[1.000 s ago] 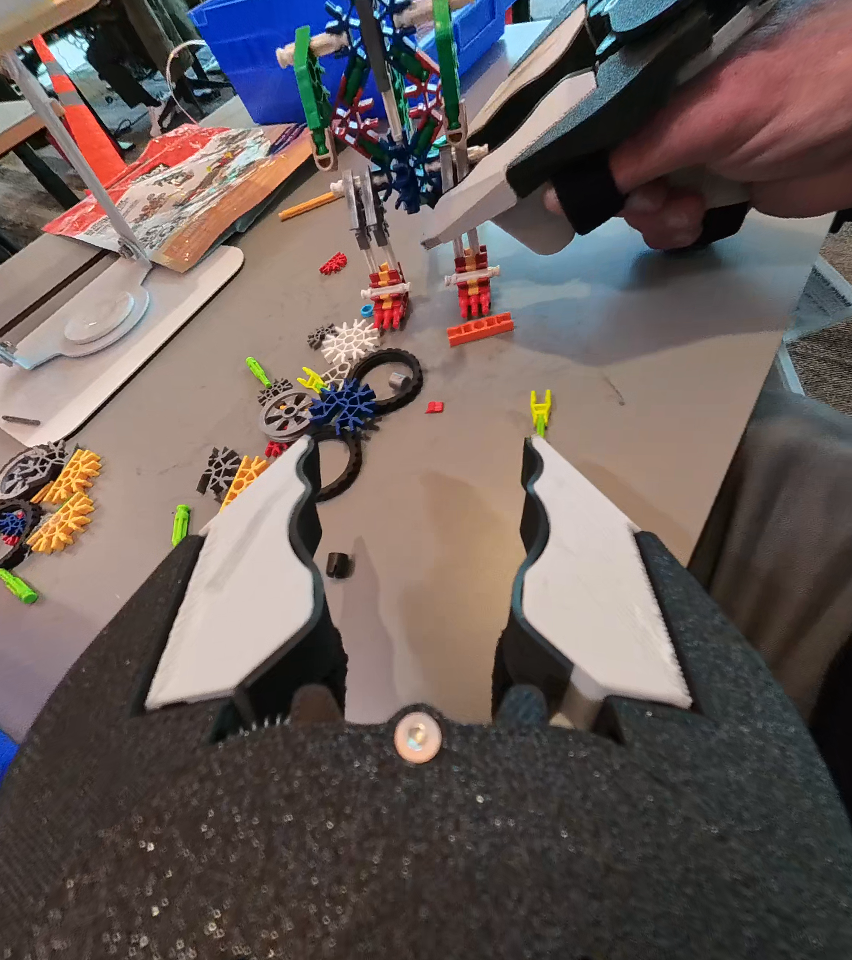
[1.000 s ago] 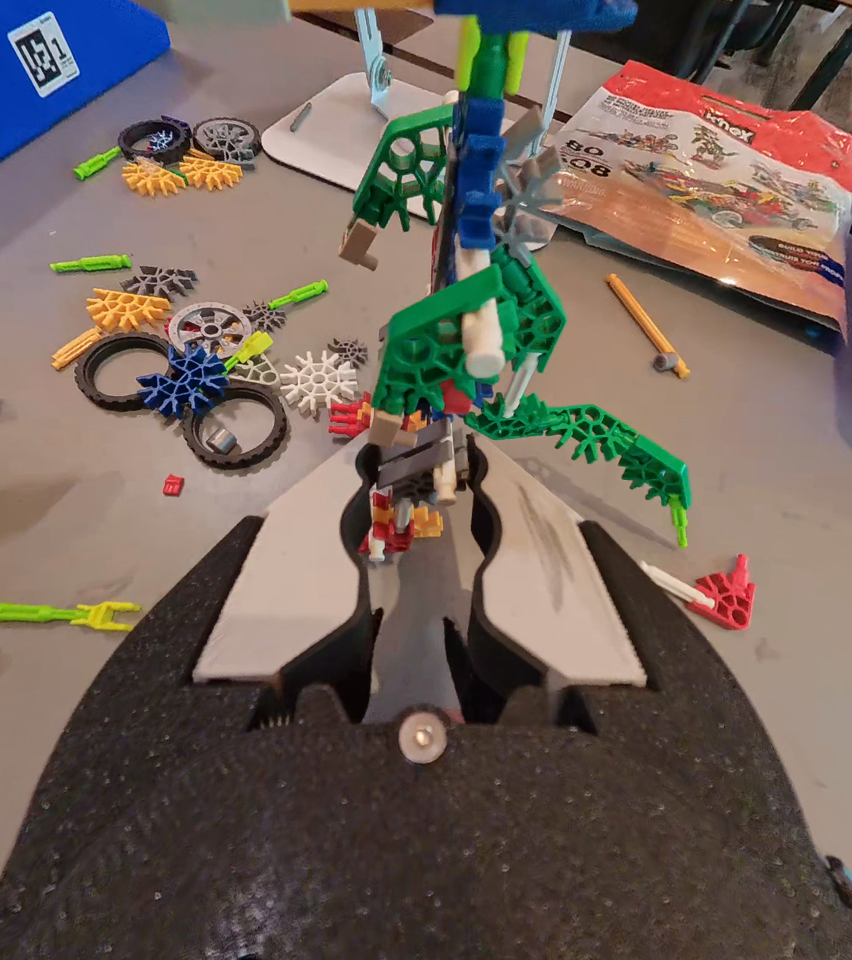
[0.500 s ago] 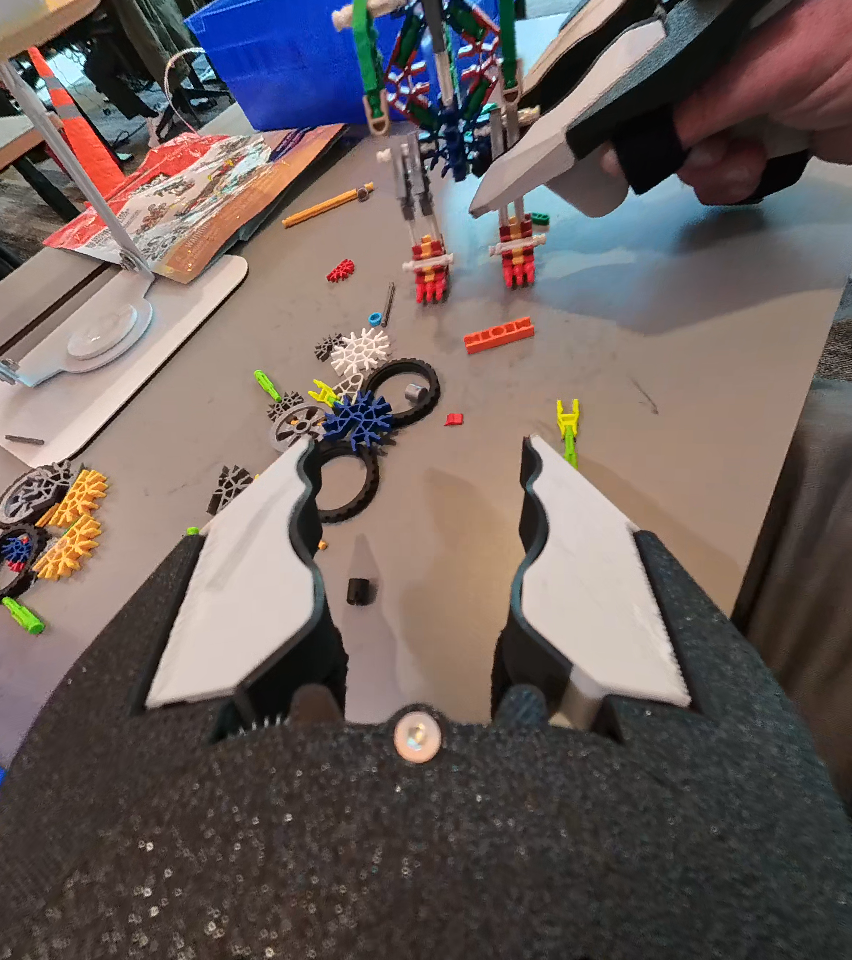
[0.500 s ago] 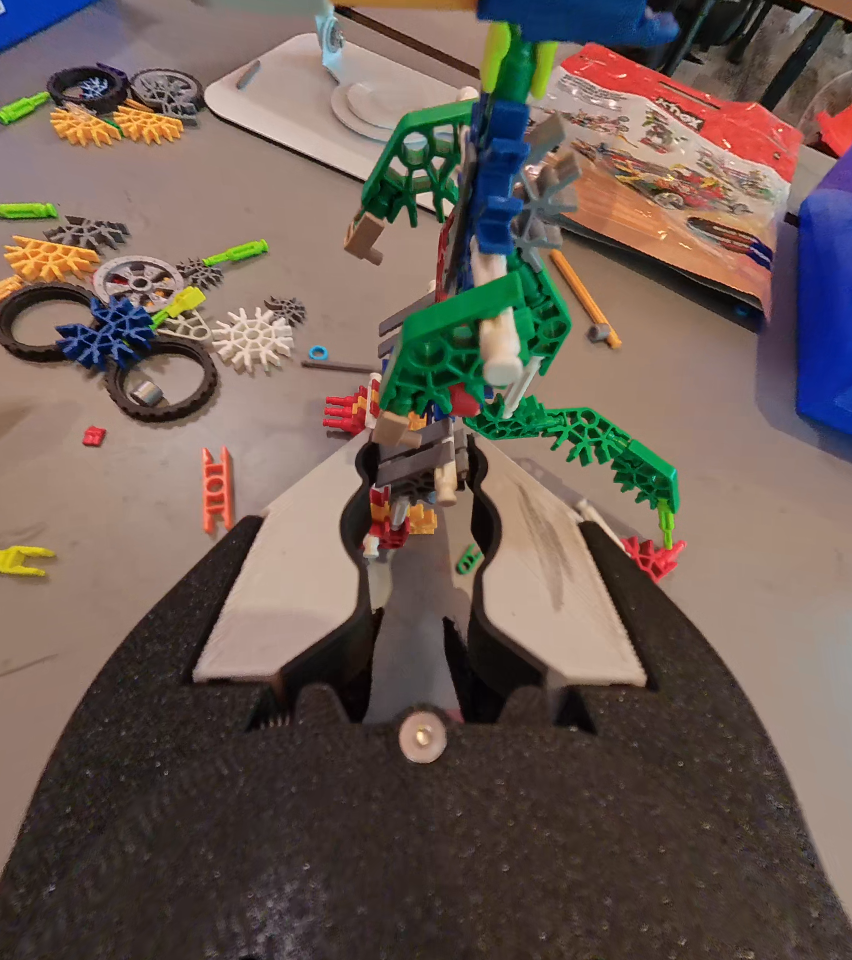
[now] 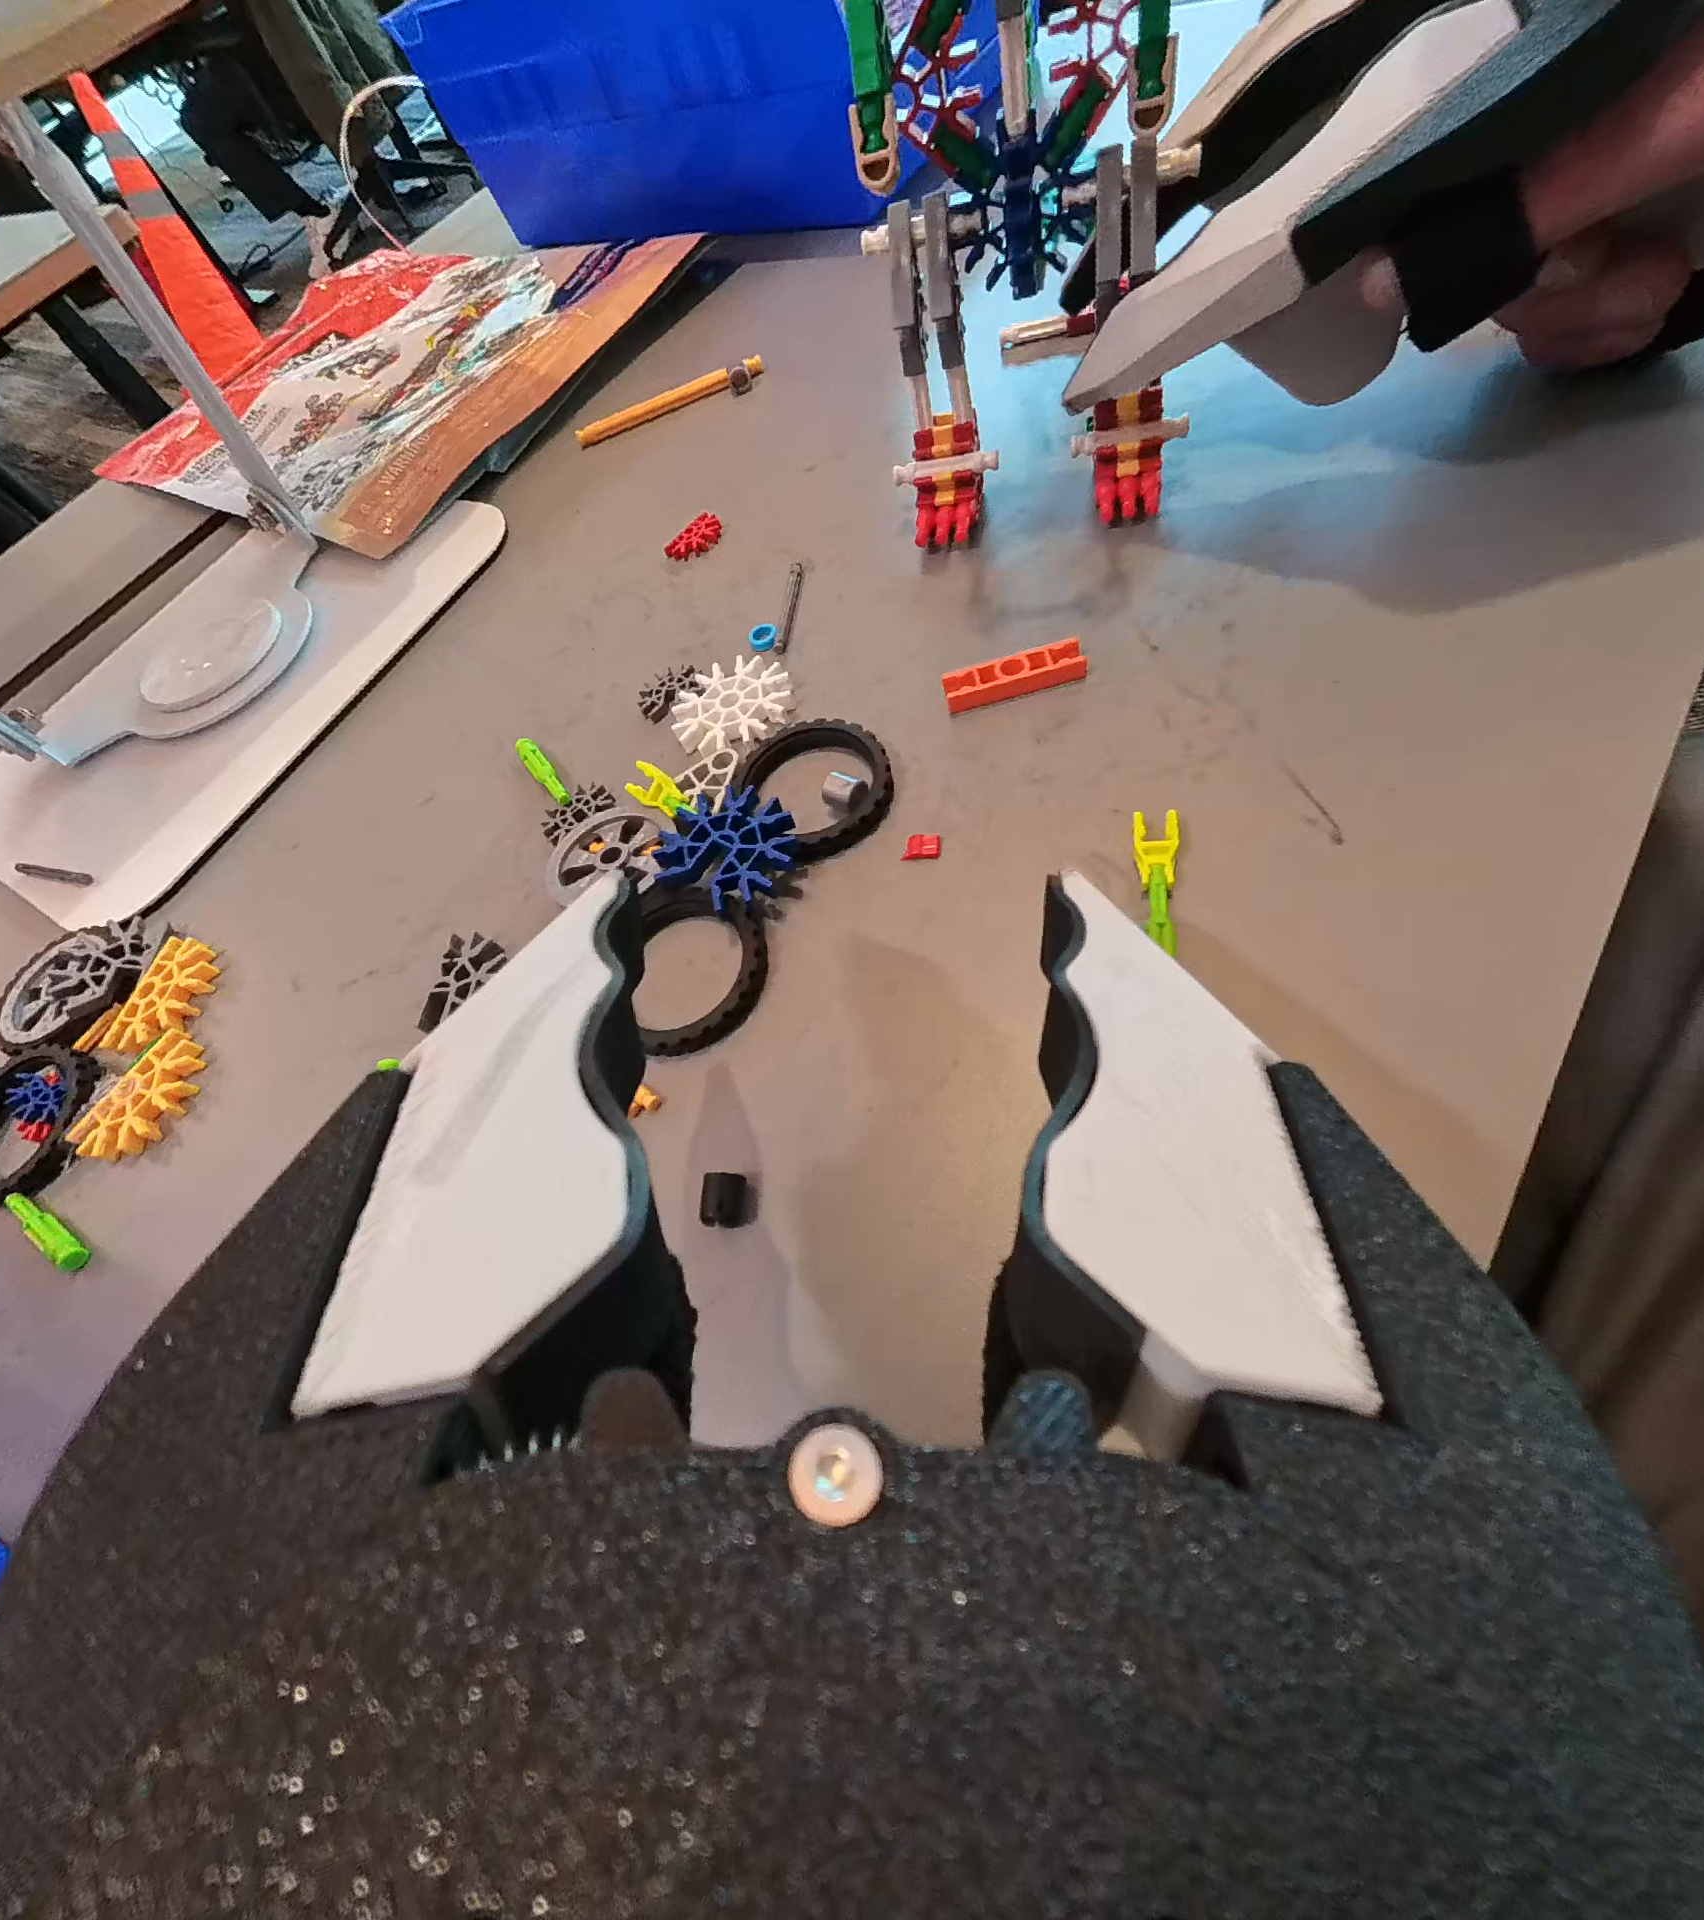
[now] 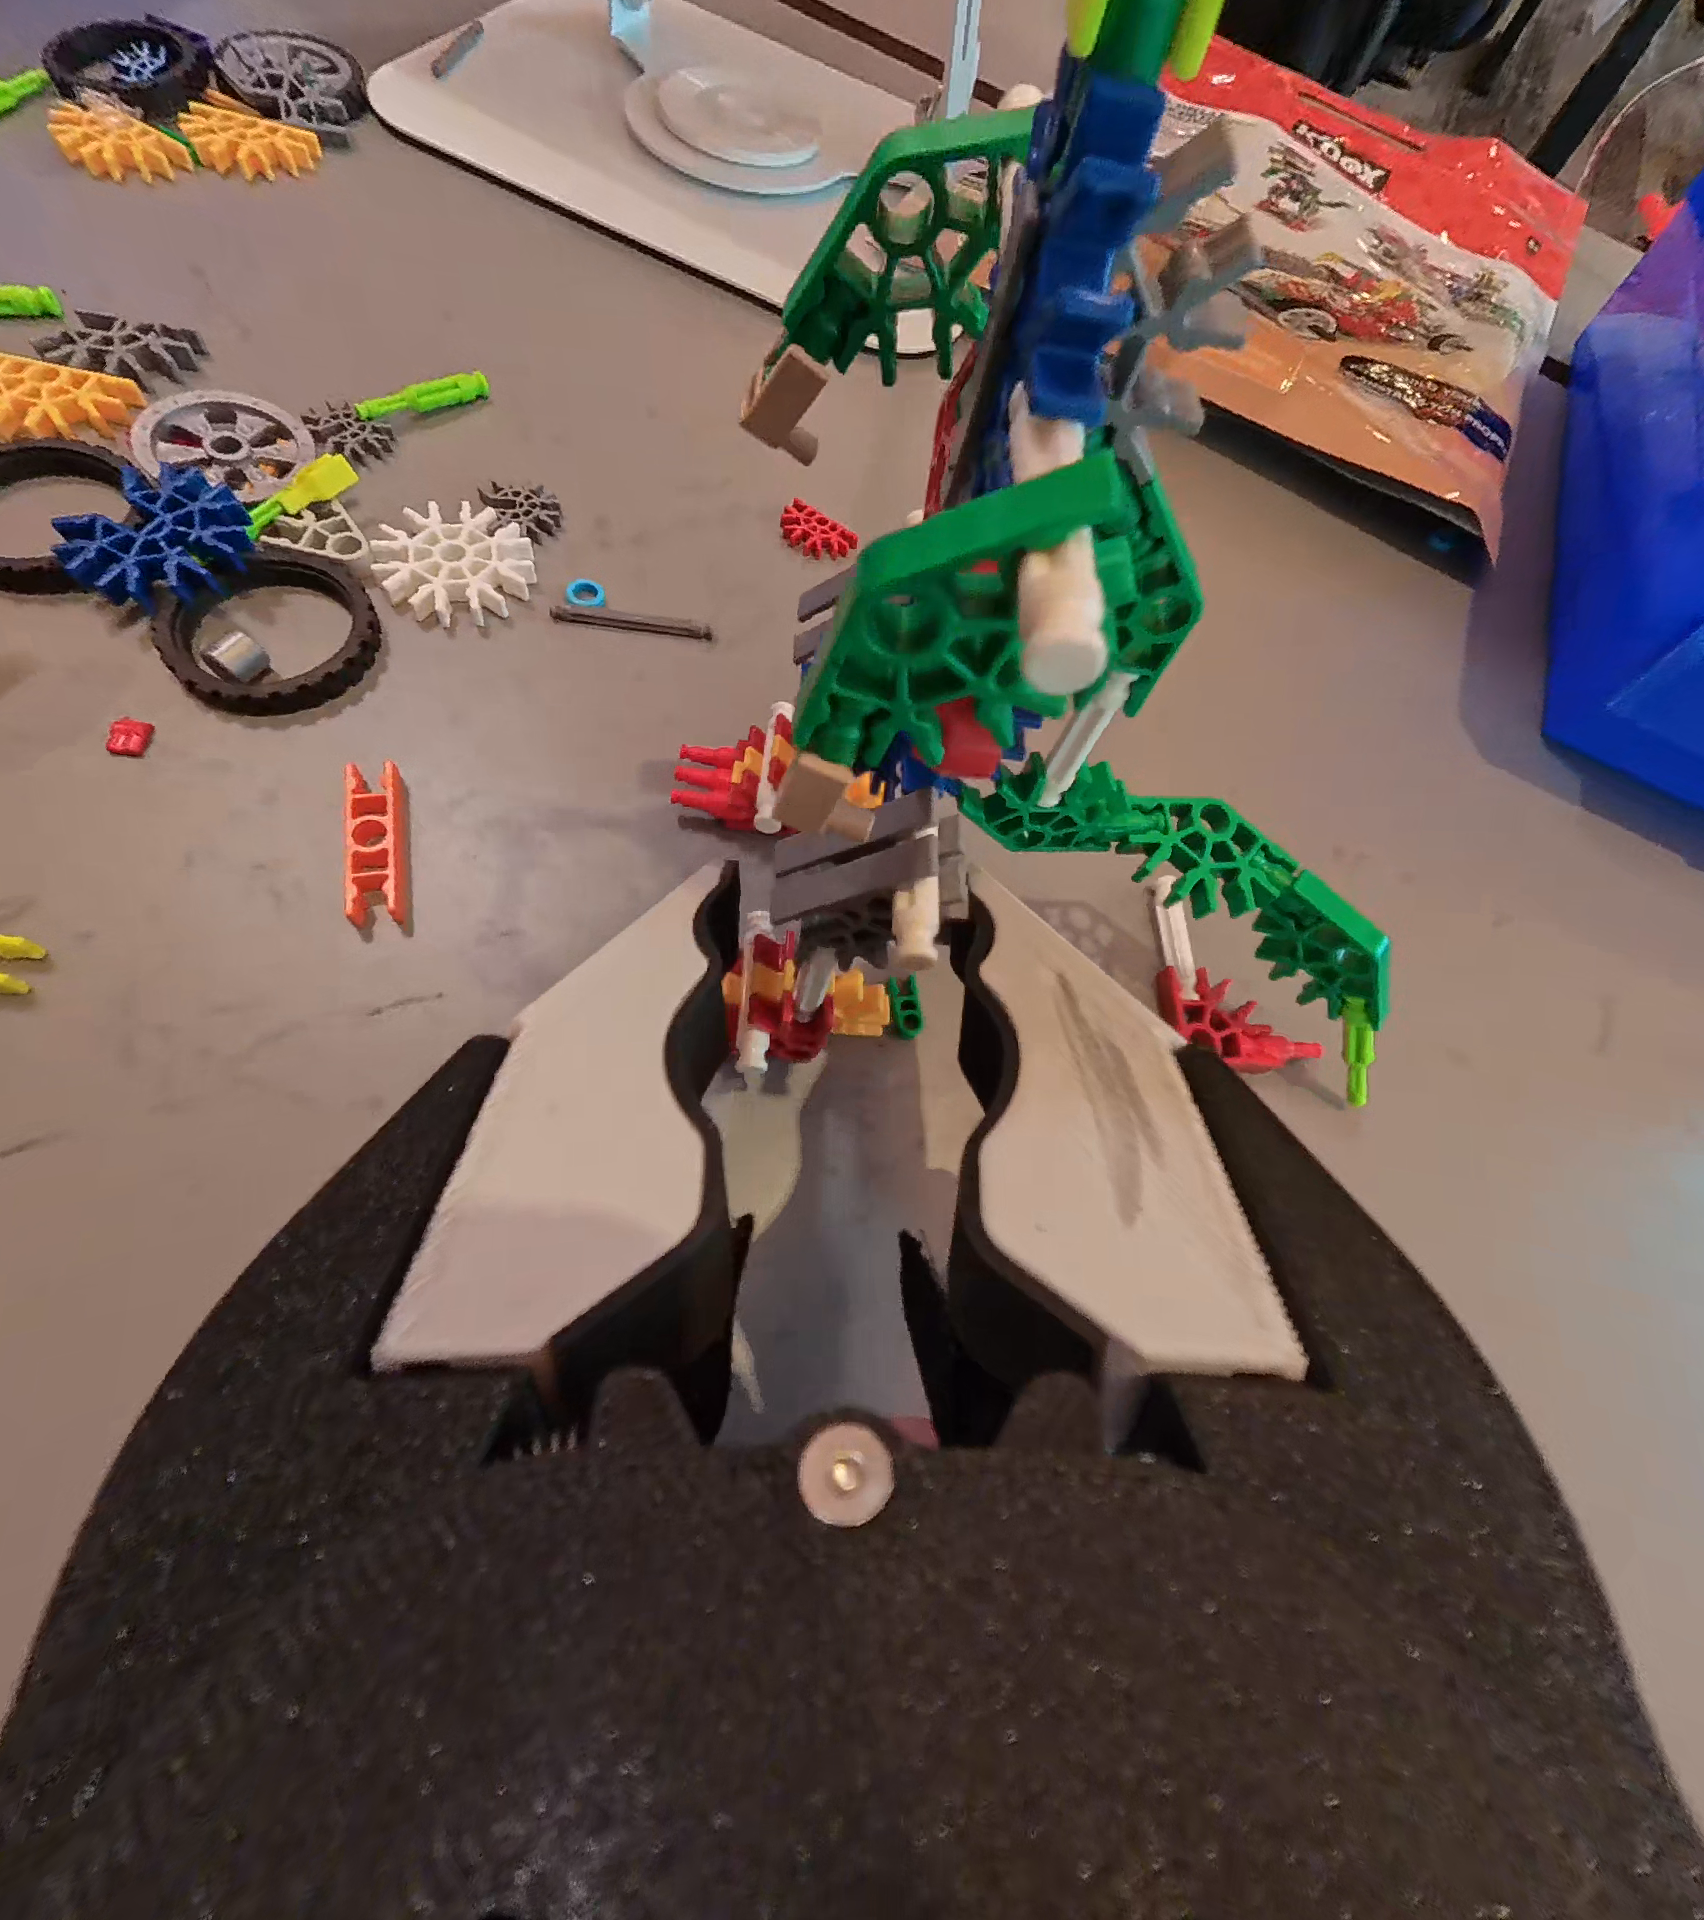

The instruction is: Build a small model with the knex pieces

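Note:
A construction-toy figure (image 6: 983, 644) of green, blue, grey and red parts stands upright with its red feet (image 5: 947, 509) at or just above the grey table (image 5: 1243, 727). My right gripper (image 6: 846, 883) is shut on the figure's grey leg, near the foot. It also shows in the left wrist view (image 5: 1191, 301), held by a hand at the top right. My left gripper (image 5: 837, 894) is open and empty above the table, nearest a black tyre ring (image 5: 702, 977) and a small black connector (image 5: 726, 1198).
Loose parts lie mid-table: a blue snowflake piece (image 5: 728, 842), a white one (image 5: 732, 701), an orange-red bar (image 5: 1014, 675), a yellow-green clip (image 5: 1154, 842). A blue bin (image 5: 640, 104), a parts bag (image 5: 412, 353) and a white stand base (image 5: 204, 707) are at the back and left. The table edge runs along the right. The small black connector (image 5: 726, 1198) is about 6 cm from my left fingertips.
My right gripper has carried the figure farther away and to the right across the table, still shut on its leg. My left gripper has stayed open and drifted slightly.

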`<state>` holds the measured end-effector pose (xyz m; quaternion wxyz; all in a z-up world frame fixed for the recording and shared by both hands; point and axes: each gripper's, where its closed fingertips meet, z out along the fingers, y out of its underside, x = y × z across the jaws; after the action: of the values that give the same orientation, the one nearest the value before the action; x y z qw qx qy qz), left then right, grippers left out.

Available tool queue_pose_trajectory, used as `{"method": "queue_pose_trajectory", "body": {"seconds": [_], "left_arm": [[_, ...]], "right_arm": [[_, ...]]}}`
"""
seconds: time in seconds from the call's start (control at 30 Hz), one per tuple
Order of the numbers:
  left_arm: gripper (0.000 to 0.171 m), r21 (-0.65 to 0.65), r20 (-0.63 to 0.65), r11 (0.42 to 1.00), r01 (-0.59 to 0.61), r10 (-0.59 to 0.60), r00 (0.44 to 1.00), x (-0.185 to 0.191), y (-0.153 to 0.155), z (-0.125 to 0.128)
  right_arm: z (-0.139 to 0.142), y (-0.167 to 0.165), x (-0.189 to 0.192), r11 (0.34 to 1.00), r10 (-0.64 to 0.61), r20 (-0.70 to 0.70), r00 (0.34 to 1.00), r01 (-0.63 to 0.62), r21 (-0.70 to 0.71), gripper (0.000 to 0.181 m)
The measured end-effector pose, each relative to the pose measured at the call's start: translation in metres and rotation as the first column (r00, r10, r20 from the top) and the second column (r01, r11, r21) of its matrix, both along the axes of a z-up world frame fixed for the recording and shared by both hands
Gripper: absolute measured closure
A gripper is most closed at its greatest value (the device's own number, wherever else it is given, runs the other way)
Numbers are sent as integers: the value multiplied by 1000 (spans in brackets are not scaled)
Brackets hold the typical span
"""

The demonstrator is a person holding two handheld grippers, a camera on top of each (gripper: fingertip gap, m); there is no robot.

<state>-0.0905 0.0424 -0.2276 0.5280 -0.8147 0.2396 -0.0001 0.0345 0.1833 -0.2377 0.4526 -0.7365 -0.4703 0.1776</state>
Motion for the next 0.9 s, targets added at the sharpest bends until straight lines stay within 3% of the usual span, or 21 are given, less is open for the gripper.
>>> {"method": "queue_pose_trajectory", "body": {"seconds": [0.37, 0.57, 0.7, 0.9], "left_arm": [[96, -18, -21, 1000, -7, 7, 1000, 2, -3, -3], [100, -12, -29, 996, 91, -91, 995, 24, -17, 3], [106, -62, -38, 991, 121, -123, 992, 31, -20, -5], [126, -189, -87, 968, 166, -185, 979, 41, -24, -29]], "right_arm": [[14, -15, 19, 1000, 12, -47, 999, -11, 19, 133], [21, -2, 96, 986, -165, -13, 986, 166, 28, 132], [9, 9, 143, 966, -253, 22, 967, 254, -39, 124], [-21, 25, 156, 950, -288, 91, 953, 297, -102, 126]]}}
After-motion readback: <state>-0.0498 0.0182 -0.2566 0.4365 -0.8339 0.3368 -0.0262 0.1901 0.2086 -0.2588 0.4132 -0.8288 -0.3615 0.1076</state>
